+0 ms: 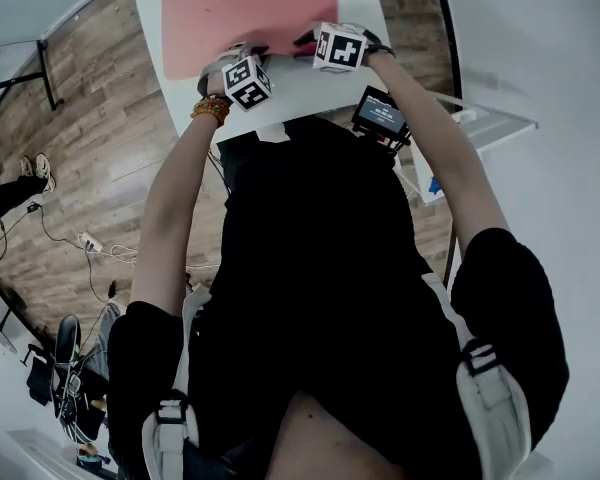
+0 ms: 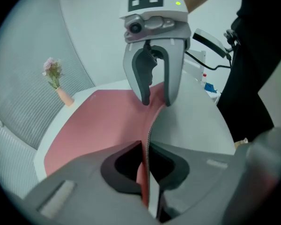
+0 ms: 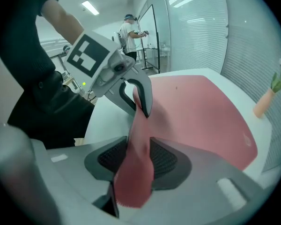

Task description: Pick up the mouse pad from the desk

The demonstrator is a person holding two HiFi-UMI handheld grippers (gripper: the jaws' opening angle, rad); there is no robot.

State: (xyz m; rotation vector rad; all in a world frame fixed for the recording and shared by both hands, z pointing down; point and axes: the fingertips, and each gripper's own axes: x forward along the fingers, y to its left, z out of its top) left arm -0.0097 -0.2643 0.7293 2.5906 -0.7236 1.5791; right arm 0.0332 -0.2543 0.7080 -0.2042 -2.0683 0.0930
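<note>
Looking steeply down, the head view shows the pink mouse pad lying on a white desk in front of the person. Its near edge runs side to side along the desk's front. The rest reaches away past the top of the frame, so its long axis cannot be told here. The left gripper meets that edge near its middle and the right gripper meets it nearer the right corner, the two close together. Wood-plank floor lies left of the desk, with cables trailing across it.

In the left gripper view the jaws are pressed together on the pad's near edge, which stands on its side as a thin pink line between them. Just ahead, the right gripper pinches the same edge from above. The strip between the two is lifted and curled off the desk. The rest of the pad lies flat, spreading left toward a small vase of flowers that stands on the desk just beside the pad's far corner. A ribbed grey wall panel rises behind it.

In the right gripper view the jaws are clamped on a raised fold of the pad, and a loose end hangs toward the camera. The left gripper grips the edge just beyond. From there the pad spreads away to the right, flat on the desk, toward the vase. Past the desk stands a glass wall, with a person farther off under ceiling lights.
</note>
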